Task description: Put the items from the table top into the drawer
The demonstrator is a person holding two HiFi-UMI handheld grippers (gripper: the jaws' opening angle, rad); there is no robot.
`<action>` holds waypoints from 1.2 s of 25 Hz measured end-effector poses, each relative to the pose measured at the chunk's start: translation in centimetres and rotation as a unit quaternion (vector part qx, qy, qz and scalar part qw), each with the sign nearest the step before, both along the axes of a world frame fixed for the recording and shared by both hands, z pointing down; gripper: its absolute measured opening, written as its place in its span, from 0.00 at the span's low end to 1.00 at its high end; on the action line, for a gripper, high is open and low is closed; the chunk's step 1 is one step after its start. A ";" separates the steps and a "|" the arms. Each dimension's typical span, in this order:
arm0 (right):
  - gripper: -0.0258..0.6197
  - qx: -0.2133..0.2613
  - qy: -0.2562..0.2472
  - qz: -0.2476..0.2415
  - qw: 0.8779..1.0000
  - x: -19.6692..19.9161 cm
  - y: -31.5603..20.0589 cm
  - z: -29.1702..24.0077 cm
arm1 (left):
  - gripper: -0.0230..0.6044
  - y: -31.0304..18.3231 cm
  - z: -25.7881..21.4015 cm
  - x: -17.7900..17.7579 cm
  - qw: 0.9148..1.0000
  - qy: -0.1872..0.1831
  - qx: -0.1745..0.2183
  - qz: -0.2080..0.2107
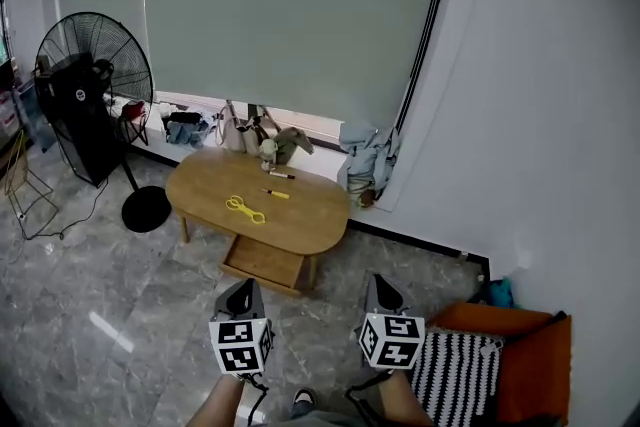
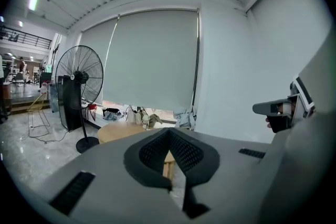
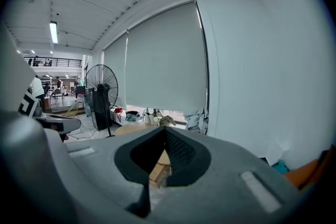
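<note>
Floor [image 1: 140,315] separates table [image 1: 305,215], fan [image 1: 95,65] from left hand-held gripper [image 1: 244,287], right hand-held gripper [image 1: 377,283], both clenched.

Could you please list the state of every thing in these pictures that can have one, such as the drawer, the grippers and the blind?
Drawer: pulled out under the table, nothing seen inside.
Left gripper: shut, empty.
Right gripper: shut, empty.
Roller blind: lowered.
Yellow scissors: lying on the table top.
Yellow pen: lying on the table top.
Fan: upright; spinning or not, cannot tell.
</note>
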State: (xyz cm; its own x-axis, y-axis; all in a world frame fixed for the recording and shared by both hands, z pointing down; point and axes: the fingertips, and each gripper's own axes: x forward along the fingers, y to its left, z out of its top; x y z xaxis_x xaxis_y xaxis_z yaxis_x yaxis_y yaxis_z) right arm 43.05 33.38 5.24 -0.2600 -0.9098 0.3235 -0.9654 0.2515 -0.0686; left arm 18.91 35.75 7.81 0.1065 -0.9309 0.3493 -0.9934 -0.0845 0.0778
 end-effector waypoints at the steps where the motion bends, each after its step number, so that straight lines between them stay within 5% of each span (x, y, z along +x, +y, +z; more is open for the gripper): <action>1: 0.05 -0.001 -0.001 -0.004 1.000 0.4 -1.1 0.0 | 0.03 -0.9 0.0 0.4 1.000 0.000 -0.001 -0.002; 16: 0.05 -0.040 -0.033 -0.030 0.998 2.5 -10.7 3.7 | 0.03 -8.7 1.7 2.1 0.999 -0.024 -0.025 -0.027; 30: 0.05 -0.029 -0.024 -0.021 0.999 1.4 -23.2 2.6 | 0.03 -21.4 2.0 -1.0 0.999 -0.012 -0.023 -0.034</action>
State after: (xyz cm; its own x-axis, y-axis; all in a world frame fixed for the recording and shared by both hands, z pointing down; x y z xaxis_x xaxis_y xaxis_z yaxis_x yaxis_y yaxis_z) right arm 44.45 10.15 7.86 -0.3145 -0.8774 0.3624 -0.9492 0.2866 -0.1298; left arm 17.96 14.37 9.84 0.0349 -0.9187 0.3934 -0.9983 -0.0137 0.0565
